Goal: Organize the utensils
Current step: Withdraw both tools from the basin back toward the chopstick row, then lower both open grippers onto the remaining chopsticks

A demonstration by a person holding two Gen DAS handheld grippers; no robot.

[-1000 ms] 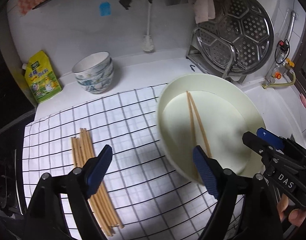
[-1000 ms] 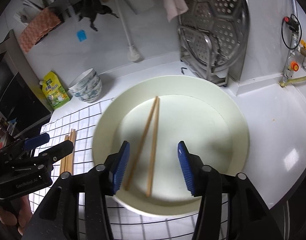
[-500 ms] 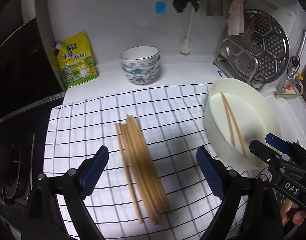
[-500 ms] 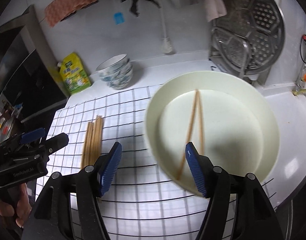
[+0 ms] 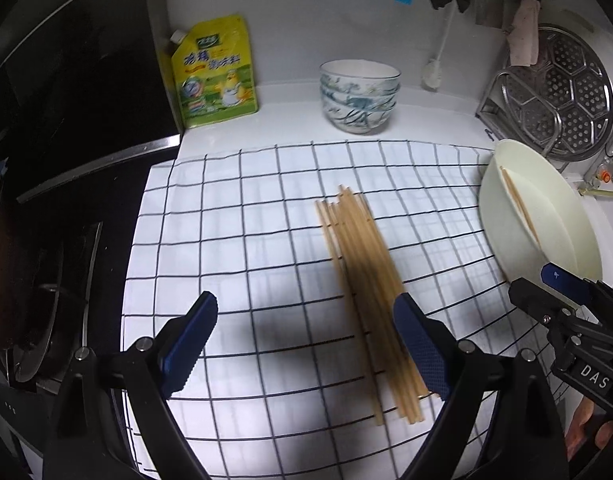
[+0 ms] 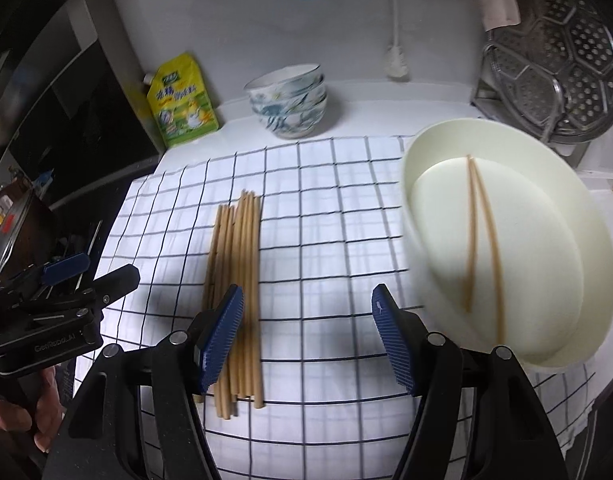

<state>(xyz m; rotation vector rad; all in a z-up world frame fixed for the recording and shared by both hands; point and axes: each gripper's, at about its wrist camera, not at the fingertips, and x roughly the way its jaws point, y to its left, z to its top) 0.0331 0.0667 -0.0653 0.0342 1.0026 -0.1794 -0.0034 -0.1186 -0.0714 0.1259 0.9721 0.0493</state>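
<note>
Right wrist view: the right gripper is held wide apart and empty above the chopstick bundle, which is laid on the checked cloth; the left gripper is likewise spread.

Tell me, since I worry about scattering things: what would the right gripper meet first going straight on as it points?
Probably the checked cloth just right of the chopstick bundle; the open right gripper has nothing between its jaws, though depth is unclear.
</note>
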